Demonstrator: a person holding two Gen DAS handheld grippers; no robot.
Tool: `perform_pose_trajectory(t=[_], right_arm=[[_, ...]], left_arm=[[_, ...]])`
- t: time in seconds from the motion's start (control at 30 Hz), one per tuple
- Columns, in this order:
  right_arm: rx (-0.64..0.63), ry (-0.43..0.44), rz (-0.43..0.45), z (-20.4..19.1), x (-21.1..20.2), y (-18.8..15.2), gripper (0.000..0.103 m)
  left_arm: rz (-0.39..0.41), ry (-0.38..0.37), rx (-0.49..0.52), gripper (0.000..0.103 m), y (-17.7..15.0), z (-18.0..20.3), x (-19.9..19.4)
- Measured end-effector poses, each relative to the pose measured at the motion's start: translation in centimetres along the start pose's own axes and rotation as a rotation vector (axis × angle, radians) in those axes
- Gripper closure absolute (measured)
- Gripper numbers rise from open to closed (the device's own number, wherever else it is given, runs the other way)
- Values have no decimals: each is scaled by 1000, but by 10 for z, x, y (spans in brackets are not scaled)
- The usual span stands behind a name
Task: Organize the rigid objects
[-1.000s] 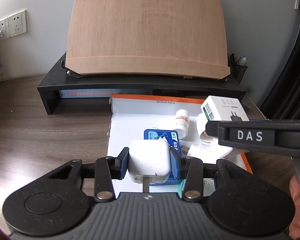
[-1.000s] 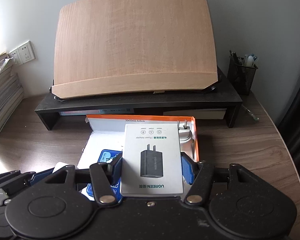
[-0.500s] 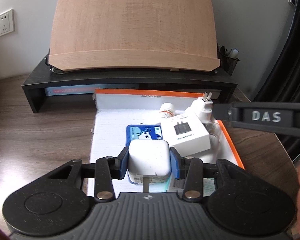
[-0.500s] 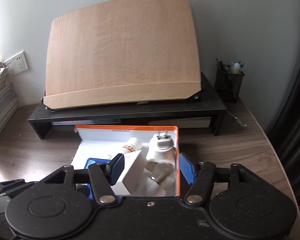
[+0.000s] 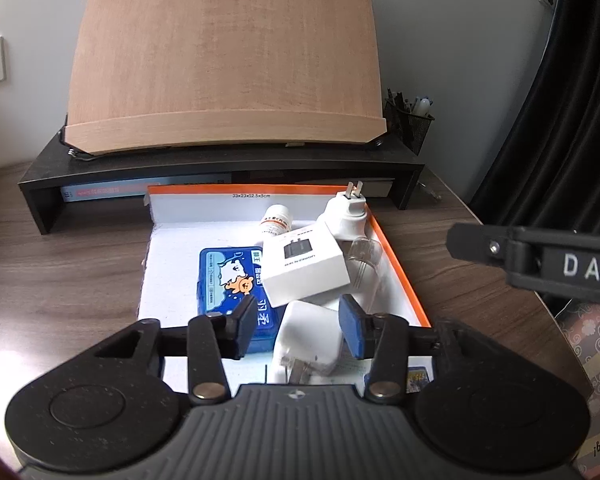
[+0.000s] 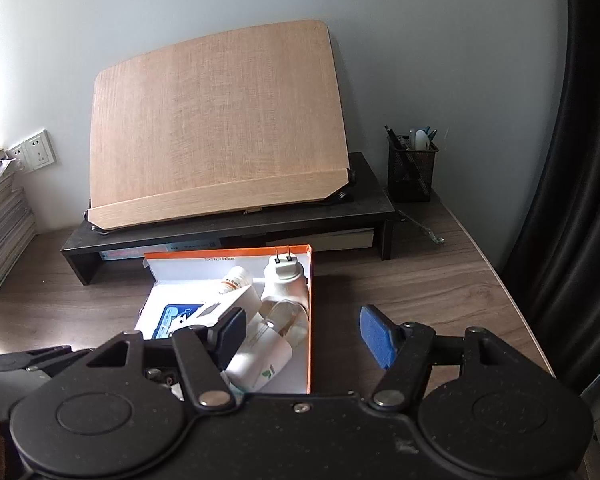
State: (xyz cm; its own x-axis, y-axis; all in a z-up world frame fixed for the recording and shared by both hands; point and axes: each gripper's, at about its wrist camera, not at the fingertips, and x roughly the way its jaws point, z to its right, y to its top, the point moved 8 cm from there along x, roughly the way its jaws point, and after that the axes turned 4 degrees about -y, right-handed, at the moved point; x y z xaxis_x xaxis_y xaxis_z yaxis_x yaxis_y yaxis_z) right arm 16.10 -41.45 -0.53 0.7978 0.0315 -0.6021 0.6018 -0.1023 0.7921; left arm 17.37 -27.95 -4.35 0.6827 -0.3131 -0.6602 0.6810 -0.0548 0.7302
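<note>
Scene: an orange-edged box [image 5: 396, 248] sits on the wooden tabletop [image 5: 60, 264] in front of a black riser shelf [image 5: 220, 168], serving as the collecting place for loose hard items.

Left gripper: the left gripper [image 5: 298, 326] hangs low over the box's near end, its blue pads spread; the white charger [image 5: 310, 336] lies between them with gaps on both sides, prongs toward the camera, so it looks released into the box rather than held.

Right gripper: the right gripper [image 6: 302, 338] is spread wide and empty, above the box's right wall and the bare tabletop beside it, apparently clear of the load.

White carton: the power adapter carton [image 5: 306, 266] rests tilted on top of the other items, one edge over the blue tin [image 5: 232, 280], likely because the right side of the box is already crowded.

Other contents: a small white bottle [image 5: 276, 222] lies at the far side; a white plug adapter [image 5: 346, 216] stands prongs-up in the far right corner, with a clear glass piece [image 5: 364, 256] just beside it.

Free room: the left half of the box floor is bare white, the obvious room for anything more.

Progress: judged from the layout, most items are gathered; the heap on the right looks loose and could slide.

Background: a wooden board [image 5: 224, 60] leans on the riser, a mesh pen cup [image 6: 412, 168] at its right end.
</note>
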Motion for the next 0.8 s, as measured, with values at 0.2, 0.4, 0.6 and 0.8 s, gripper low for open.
perform_pose_trajectory(t=[0.2,0.4,0.6,0.8], right_arm=[[-1,2,-12,7,-29,-22,23],[-7,16,-52,10,-63,-58,19],[-23,4,-115,4,-78,-98,19],[-38,20,-133,-1,-88,-112,19]], left_arm=[[15,53,-19,18,-7,-3,-39],[5,112,-46,2,-31,-3,-83],[-6,190,-39,0,-60,0,-100],[38,202,-83,0,-62,-3,-112]])
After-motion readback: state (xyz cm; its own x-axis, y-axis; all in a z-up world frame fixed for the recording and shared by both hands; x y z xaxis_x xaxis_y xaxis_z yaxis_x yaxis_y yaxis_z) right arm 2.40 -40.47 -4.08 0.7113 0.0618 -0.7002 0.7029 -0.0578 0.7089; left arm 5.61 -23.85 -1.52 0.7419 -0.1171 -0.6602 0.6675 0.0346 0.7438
